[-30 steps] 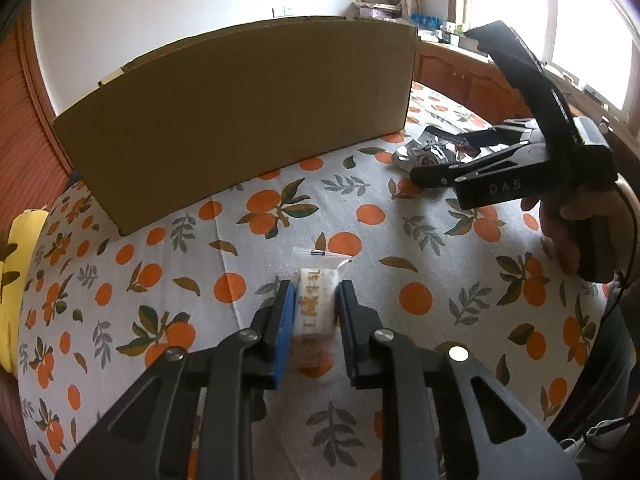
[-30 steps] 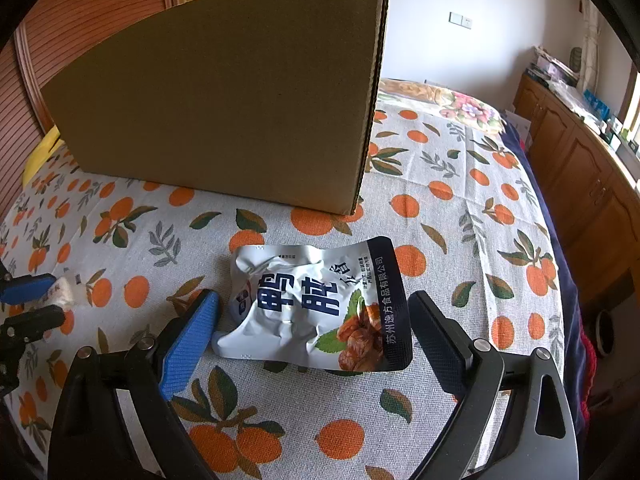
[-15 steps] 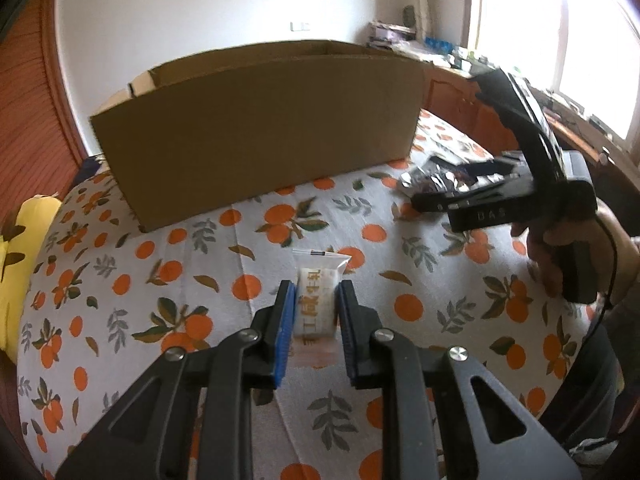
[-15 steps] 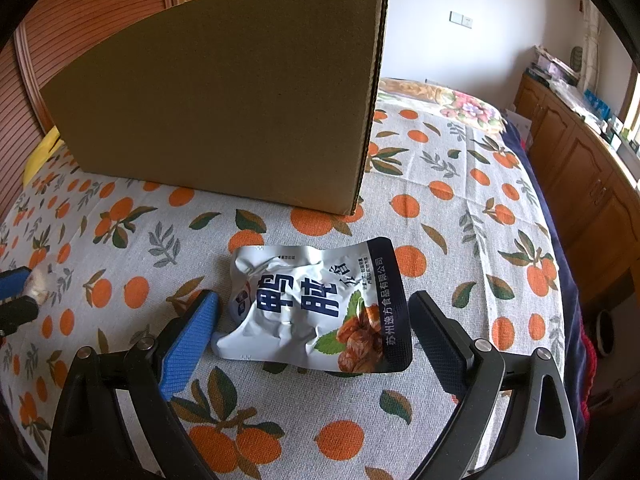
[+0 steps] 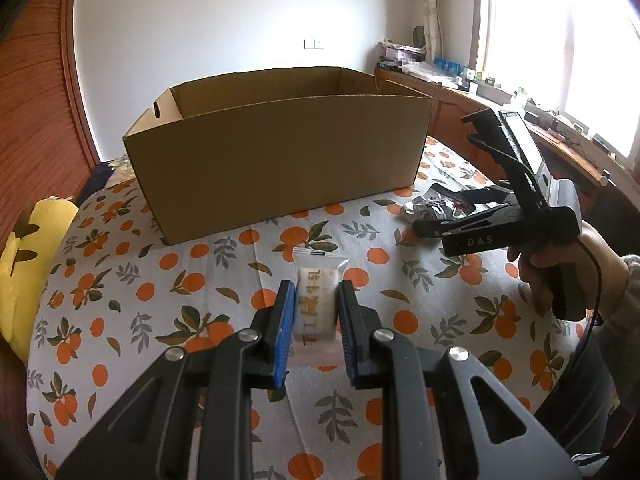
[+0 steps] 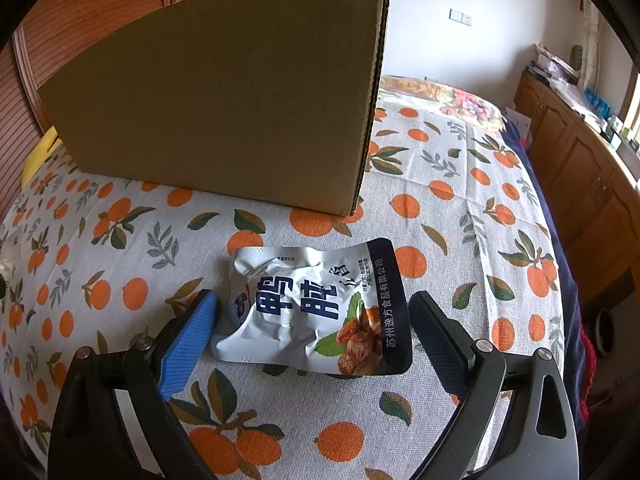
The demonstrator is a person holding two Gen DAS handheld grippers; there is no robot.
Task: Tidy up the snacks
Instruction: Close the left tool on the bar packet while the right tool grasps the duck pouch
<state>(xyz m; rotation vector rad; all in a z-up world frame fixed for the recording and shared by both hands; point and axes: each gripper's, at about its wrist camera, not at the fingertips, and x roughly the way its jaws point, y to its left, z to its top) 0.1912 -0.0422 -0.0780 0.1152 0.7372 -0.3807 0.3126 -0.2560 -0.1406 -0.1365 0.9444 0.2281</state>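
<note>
My left gripper [image 5: 316, 304] is shut on a small white wrapped candy [image 5: 315, 300], held above the orange-print tablecloth [image 5: 200, 280]. Beyond it stands an open cardboard box [image 5: 280, 160]; its inside floor is hidden by the near wall. In the right wrist view a silver and dark-blue snack pouch [image 6: 316, 304] lies flat on the cloth, in front of the cardboard box [image 6: 224, 92]. My right gripper [image 6: 312, 324] is open, its fingers wide on either side of the pouch and apart from it. The left wrist view shows the right gripper [image 5: 432, 226] from the side, over the pouch [image 5: 436, 200].
A yellow cushion [image 5: 24, 272] lies at the cloth's left edge. Wooden cabinets [image 6: 580, 160] with clutter on top run along the right, under a window. A person's hand [image 5: 560, 268] holds the right gripper's handle. Flowered bedding [image 6: 460, 104] lies behind the box.
My left gripper has risen with the candy and tilted up, so the box's open top and inner walls now show. The right gripper and the pouch have not moved.
</note>
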